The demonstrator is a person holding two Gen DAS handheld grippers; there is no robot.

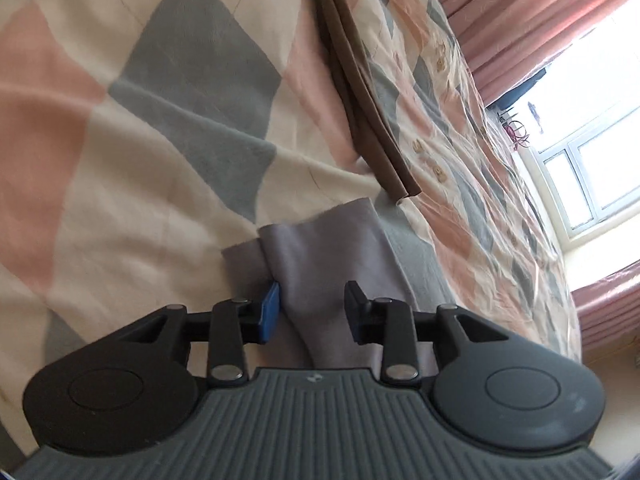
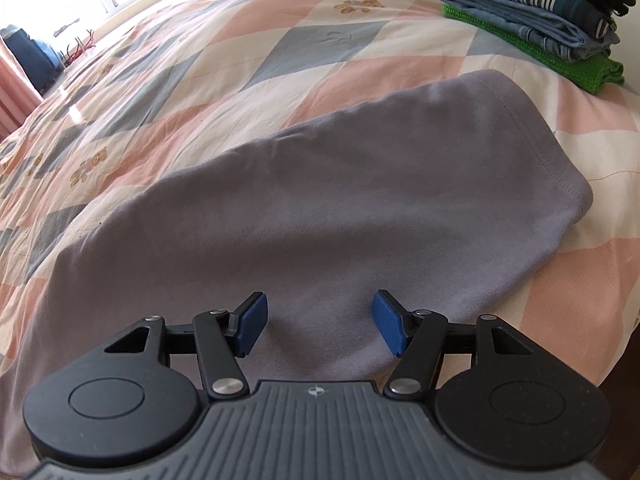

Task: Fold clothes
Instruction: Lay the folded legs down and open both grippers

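Note:
A lilac-grey garment (image 2: 320, 200) lies spread flat on the patchwork bedcover (image 2: 200, 60), its stitched hem at the far right. My right gripper (image 2: 320, 320) hovers over its near edge, open, with both blue pads (image 2: 252, 324) apart above the cloth. In the left wrist view a narrow folded part of the same garment (image 1: 316, 256) runs between the fingers of my left gripper (image 1: 312, 308), which is open; whether the pads touch the cloth I cannot tell.
A stack of folded clothes (image 2: 536, 20), green, denim, striped and black, sits at the bed's far right corner. A brown garment (image 1: 360, 92) lies bunched in a long strip across the bedcover (image 1: 140, 120). Pink curtains (image 1: 540, 28) and a window (image 1: 580, 168) lie beyond the bed.

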